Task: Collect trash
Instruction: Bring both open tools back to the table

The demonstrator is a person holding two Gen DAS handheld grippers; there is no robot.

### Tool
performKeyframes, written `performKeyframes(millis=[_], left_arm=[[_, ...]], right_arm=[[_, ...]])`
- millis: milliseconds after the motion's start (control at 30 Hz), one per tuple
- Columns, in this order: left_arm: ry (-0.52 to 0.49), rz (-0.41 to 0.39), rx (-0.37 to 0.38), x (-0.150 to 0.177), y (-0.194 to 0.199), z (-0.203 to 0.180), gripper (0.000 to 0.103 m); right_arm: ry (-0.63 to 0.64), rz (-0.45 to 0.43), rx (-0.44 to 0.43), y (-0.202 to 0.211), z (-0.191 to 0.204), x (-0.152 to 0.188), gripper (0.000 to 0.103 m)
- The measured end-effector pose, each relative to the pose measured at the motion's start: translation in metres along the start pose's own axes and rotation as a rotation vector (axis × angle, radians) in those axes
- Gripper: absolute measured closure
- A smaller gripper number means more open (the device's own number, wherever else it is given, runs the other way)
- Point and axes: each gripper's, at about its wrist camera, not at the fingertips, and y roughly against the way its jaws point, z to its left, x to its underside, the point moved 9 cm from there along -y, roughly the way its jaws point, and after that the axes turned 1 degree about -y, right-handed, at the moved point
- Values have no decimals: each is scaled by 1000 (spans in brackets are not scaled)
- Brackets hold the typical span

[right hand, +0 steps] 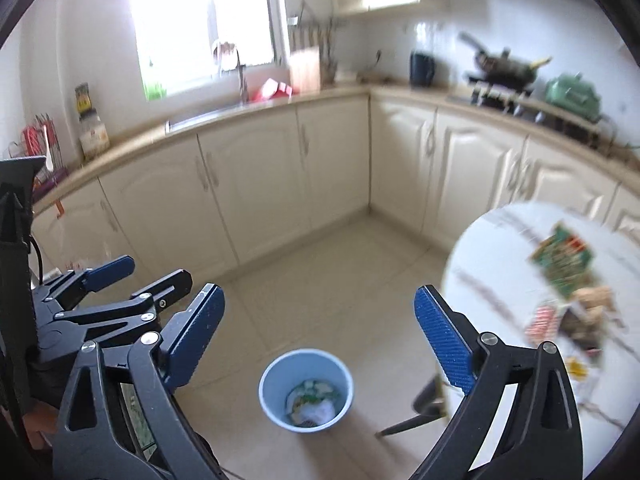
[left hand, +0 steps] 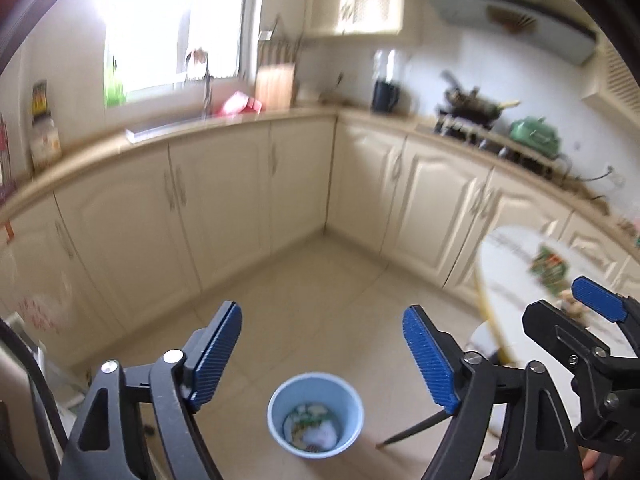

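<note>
A pale blue bin [right hand: 306, 388] stood on the beige tiled floor [right hand: 320, 280]. At three o'clock, the white desk [right hand: 500, 264] showed grey veining and a green printed packet [right hand: 564, 264]. The cabinets [right hand: 248, 184] were cream.

We found the tiled floor [right hand: 320, 280] open between the cabinet fronts [right hand: 248, 184], so a gripper could pass freely down to the blue bin [right hand: 306, 388], whose mouth stood uncovered with scraps lying low inside. To the right the round white table [right hand: 500, 264] jutted in, littered with wrappers [right hand: 564, 264], and its dark leg [right hand: 412, 424] slanted to the floor just beside the bin. The left gripper [left hand: 322, 354] and right gripper [right hand: 320, 338] hung side by side above the bin, jaws spread with nothing between them, each crowding the other's inner flank.
</note>
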Motion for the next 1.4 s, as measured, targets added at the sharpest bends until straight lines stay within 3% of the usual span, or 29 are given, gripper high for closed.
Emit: performKeyframes(millis=[100, 200, 367, 567, 667, 933, 1033, 1200, 1400], left_arm=[[-35, -114, 34, 1, 54, -31, 7], [-79, -221, 54, 11, 101, -51, 4], [-104, -334, 95, 26, 167, -83, 2], [-139, -430, 131, 75, 219, -124, 1], [-152, -474, 126, 110, 236, -119, 1], [-199, -486, 199, 149, 228, -154, 1], [-212, -461, 225, 143, 213, -162, 1], [-251, -408, 255, 104, 179, -182, 1], [-309, -279, 296, 70, 120, -211, 1]], right_arm=[[7, -86, 47, 53, -4, -14, 4], [4, -176, 88, 108, -8, -21, 0], [0, -288, 153, 190, -15, -28, 0], [-8, -401, 248, 269, -28, -27, 0], [-15, -442, 287, 295, -36, -25, 0], [-57, -494, 394, 335, -76, -18, 0], [-82, -488, 423, 340, -96, -13, 0], [-129, -455, 464, 332, -135, -4, 0], [-189, -393, 496, 314, -186, 14, 0]])
